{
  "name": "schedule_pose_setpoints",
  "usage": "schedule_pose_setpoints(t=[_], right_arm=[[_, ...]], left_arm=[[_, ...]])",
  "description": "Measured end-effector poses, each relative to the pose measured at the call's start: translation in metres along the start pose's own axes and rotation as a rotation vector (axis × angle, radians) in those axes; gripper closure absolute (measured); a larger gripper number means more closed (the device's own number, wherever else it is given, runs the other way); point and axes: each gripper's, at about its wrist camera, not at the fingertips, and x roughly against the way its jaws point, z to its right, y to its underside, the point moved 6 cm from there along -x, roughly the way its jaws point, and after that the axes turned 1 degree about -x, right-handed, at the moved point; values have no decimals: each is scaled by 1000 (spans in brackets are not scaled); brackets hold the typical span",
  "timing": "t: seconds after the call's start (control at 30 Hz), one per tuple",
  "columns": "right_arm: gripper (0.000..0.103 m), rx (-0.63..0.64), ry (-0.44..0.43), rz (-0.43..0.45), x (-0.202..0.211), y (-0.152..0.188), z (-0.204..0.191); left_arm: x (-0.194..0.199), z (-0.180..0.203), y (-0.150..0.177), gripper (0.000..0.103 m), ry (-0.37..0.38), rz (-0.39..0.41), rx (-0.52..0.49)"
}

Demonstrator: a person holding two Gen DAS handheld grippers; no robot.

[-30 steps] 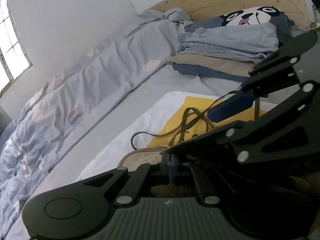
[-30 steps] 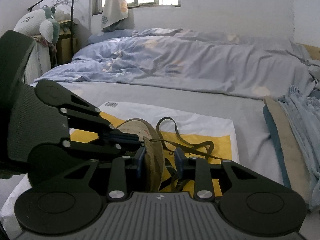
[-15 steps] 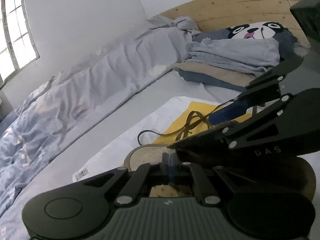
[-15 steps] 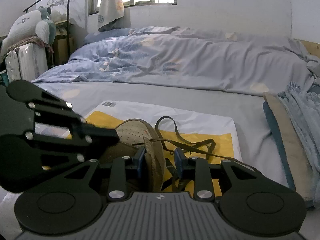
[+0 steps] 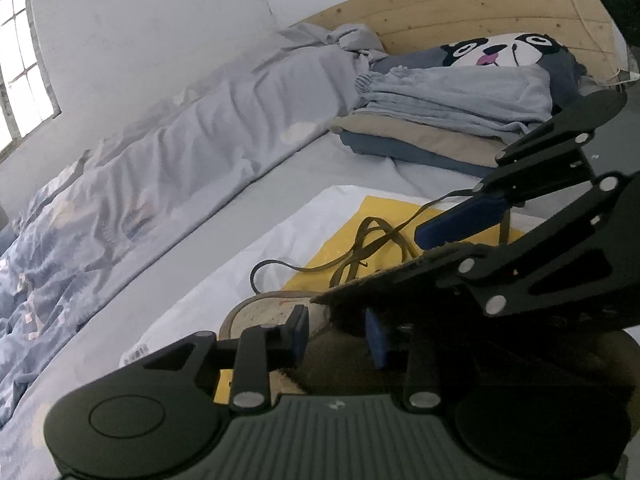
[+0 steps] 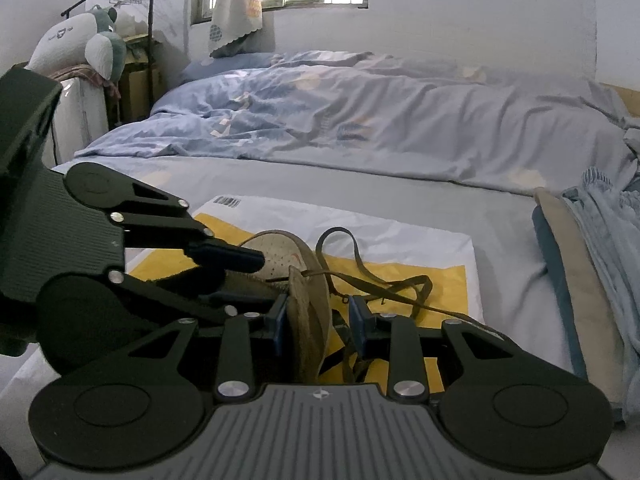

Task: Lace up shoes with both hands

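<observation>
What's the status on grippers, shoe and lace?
Left gripper opening, nothing pinched. Right gripper clamps shoe. Lace loose on yellow bag.

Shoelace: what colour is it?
Dark olive-brown; the shoelace shows best in the right wrist view.

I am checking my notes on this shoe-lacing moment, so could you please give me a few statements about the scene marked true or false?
1. The shoe lies on a yellow and white bag. True.
2. The lace is tied in a neat bow. False: it lies loose.
3. The right hand-held gripper has the shoe's edge between its fingers. True.
4. The bed is bare of bedding. False: a blue duvet lies on it.
</observation>
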Motion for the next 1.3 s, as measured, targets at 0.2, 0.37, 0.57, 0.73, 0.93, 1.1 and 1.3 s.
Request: schedule_pose_setpoints(t=[0.2, 0.37, 0.57, 0.73, 0.93, 1.1, 1.3], right_arm=[[73, 3, -14, -5, 1, 1, 1], [73, 0, -15, -14, -1, 3, -1], [73, -17, 13, -16, -6, 4, -3], [76, -23, 24, -14, -9, 5, -4], [85, -15, 9, -25, -13, 4, -8], [85, -23, -22, -55, -21, 6, -6], [89, -3, -10, -29, -24, 6, -7]], left_arm=[[-5, -3, -2, 73, -10, -3, 7], [-11, -6, -2, 96, -22, -23, 6], [-14, -6, -2, 100, -15, -34, 14], [-13, -5, -1, 101, -24, -29, 8], [-11, -6, 0, 101, -22, -19, 13], [-8, -8, 1, 101, -12, -14, 22], [-5, -9, 1, 102, -2, 1, 37]])
